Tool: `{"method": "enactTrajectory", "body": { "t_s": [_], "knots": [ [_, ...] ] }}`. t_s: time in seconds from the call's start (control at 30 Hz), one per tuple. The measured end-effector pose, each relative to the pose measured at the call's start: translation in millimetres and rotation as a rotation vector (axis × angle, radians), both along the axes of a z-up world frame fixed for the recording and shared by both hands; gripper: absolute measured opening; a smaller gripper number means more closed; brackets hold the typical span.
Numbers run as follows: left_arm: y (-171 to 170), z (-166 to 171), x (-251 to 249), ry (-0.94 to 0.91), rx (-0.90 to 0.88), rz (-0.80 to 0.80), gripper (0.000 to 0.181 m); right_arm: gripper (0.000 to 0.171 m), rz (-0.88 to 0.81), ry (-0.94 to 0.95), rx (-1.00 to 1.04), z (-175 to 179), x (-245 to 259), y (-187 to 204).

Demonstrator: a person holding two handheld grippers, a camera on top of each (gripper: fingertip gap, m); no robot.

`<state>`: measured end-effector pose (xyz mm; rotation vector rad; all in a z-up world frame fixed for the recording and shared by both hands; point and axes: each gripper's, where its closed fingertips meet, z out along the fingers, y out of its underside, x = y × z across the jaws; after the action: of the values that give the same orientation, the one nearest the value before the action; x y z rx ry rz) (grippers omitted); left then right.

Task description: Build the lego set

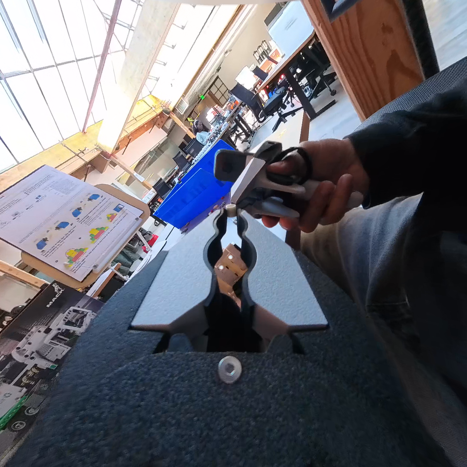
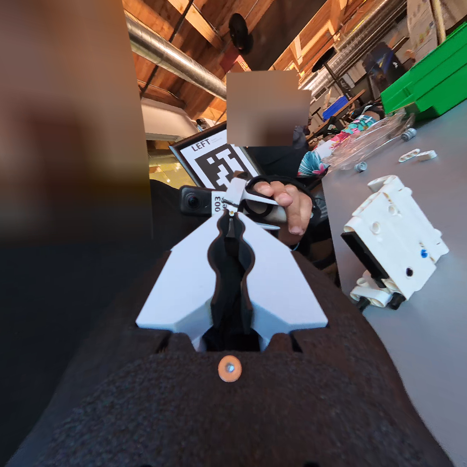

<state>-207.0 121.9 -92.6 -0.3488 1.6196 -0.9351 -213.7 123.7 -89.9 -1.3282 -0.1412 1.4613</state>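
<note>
Left wrist view: small beige peg (image 1: 230, 210) pinched between both grippers' closed jaw tips.

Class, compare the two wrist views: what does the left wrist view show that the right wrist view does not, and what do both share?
Only the left wrist view: an instruction sheet on a stand, a blue bin and the set's box.
Only the right wrist view: the white lego assembly on the grey table, loose small parts, a green bin.
Both: a small tan peg pinched at the tips where the left hand-held gripper and right hand-held gripper meet.
</note>
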Motion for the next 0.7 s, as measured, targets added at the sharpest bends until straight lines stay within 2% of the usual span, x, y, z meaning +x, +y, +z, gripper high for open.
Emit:
{"method": "enactTrajectory", "body": {
  "t_s": [0.23, 0.7],
  "knots": [
    [0.2, 3.2, -0.1, 0.032, -0.090, -0.034, 0.006, 0.002, 0.018, 0.056, 0.021, 2.2, -0.7, 1.5],
    [-3.2, 2.2, -1.8, 0.107, -0.171, -0.096, 0.006, 0.002, 0.037, 0.046, 0.013, 1.4, -2.7, -0.1]
  ]
}}
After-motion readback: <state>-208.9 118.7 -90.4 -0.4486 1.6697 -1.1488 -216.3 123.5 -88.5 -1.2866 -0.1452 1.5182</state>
